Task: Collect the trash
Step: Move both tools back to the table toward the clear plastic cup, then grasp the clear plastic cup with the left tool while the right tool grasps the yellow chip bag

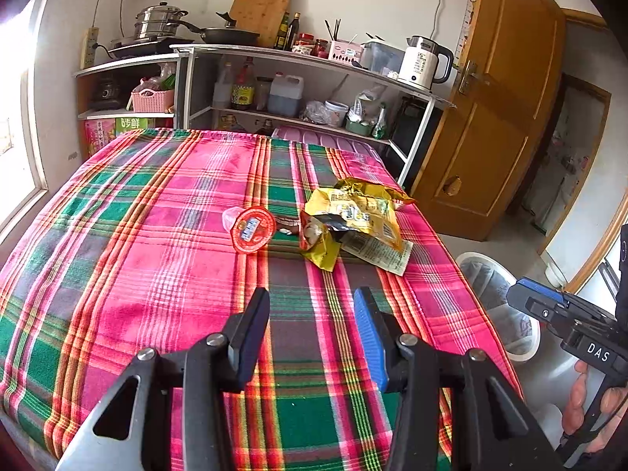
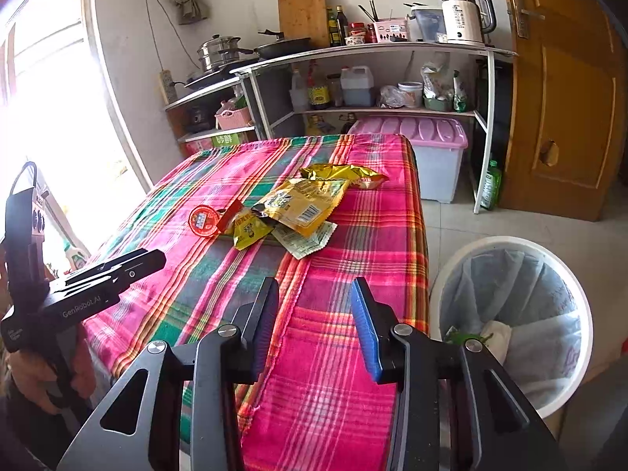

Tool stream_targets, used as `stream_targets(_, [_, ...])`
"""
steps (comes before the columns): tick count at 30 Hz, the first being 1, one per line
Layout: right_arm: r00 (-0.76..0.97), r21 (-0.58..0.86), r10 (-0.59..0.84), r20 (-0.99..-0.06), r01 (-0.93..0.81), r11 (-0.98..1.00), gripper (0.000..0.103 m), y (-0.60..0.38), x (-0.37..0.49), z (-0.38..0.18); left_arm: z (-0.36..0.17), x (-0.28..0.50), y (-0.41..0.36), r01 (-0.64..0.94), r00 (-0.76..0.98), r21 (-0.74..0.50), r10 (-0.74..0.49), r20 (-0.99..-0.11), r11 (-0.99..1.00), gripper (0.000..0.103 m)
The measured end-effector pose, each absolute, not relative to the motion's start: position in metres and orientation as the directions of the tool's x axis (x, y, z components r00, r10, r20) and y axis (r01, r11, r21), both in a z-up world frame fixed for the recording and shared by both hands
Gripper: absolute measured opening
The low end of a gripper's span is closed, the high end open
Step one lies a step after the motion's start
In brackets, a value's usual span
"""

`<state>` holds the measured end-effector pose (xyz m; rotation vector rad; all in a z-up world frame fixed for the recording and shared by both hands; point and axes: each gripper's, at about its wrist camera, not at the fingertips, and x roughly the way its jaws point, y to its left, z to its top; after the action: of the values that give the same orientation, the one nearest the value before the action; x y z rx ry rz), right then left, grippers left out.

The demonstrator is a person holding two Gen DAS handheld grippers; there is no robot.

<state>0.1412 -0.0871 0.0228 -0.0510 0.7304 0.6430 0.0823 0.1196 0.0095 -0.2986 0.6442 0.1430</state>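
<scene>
Wrappers point(image 1: 355, 219) uncollected on your table point(image 1: 157, 235); both grippers, left point(image 1: 312, 337) and right point(image 2: 316, 327), gape empty, bin point(image 2: 510, 243) waiting: reach first.

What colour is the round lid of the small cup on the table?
Red, with a blue-and-white label; the round lid shows best in the left wrist view.

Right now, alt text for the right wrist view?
The open right gripper hovers over a table in a plaid cloth, its jaws empty. Yellow snack wrappers and a red-lidded cup lie mid-table. A lined white bin stands on the floor to the right.
</scene>
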Motion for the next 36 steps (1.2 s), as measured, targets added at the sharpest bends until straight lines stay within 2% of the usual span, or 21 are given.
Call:
stream_targets(4, [0.549, 0.167, 0.536, -0.642, -0.582, 0.796, 0.042, -0.074, 0.149, 0.023, 0.008, 0.090, 0.135, -0.244, 0.786, -0.220, 0.060, -0.616, 0.945, 0.047])
stream_targets(11, [0.523, 0.157, 0.546, -0.655, -0.613, 0.775, 0.046, -0.051, 0.161, 0.019, 0.005, 0.111, 0.161, -0.260, 0.774, -0.187, 0.089, -0.627, 0.947, 0.055])
stream_targets(16, [0.516, 0.135, 0.542, -0.663, -0.630, 0.765, 0.047, -0.034, 0.173, 0.017, -0.002, 0.132, 0.179, -0.263, 0.751, -0.163, 0.096, -0.653, 0.951, 0.056])
stream_targets(28, [0.501, 0.092, 0.522, -0.690, -0.656, 0.750, 0.050, -0.005, 0.201, 0.006, -0.018, 0.176, 0.198, -0.206, 0.713, -0.125, 0.061, -0.698, 0.970, 0.062])
stream_targets(36, [0.492, 0.070, 0.510, -0.706, -0.668, 0.741, 0.051, 0.007, 0.213, 0.000, -0.025, 0.193, 0.202, -0.168, 0.694, -0.163, -0.001, -0.720, 0.972, 0.066])
